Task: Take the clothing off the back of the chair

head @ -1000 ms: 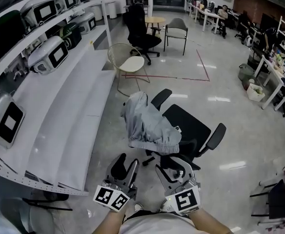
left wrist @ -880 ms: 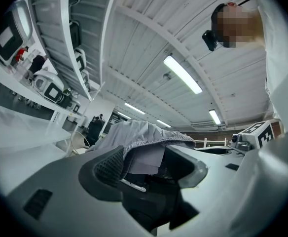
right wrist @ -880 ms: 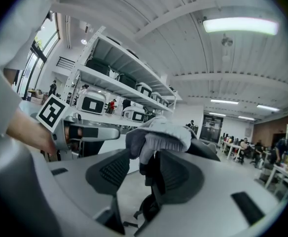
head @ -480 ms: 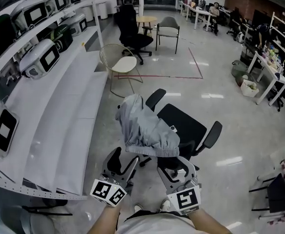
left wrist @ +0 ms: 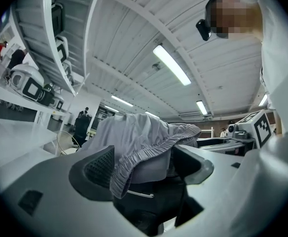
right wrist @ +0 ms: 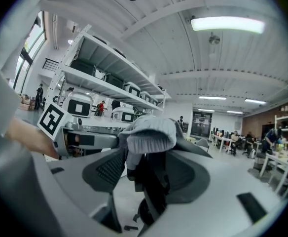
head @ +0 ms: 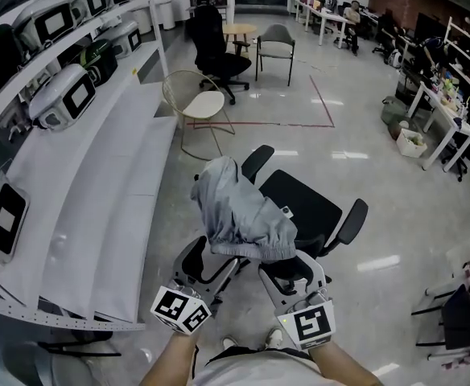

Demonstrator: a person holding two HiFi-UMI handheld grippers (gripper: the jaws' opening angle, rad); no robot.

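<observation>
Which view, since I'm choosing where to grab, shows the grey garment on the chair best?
The head view: the whole grey garment shows, draped over the back of the black chair. The left gripper view gives only its ribbed hem and nearby folds close up; the right gripper view only one bunched end.

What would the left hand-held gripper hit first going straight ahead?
Probably the grey garment on the chair, its hem between the jaws of the left hand-held gripper, which have just been opening; depth unclear.
</observation>
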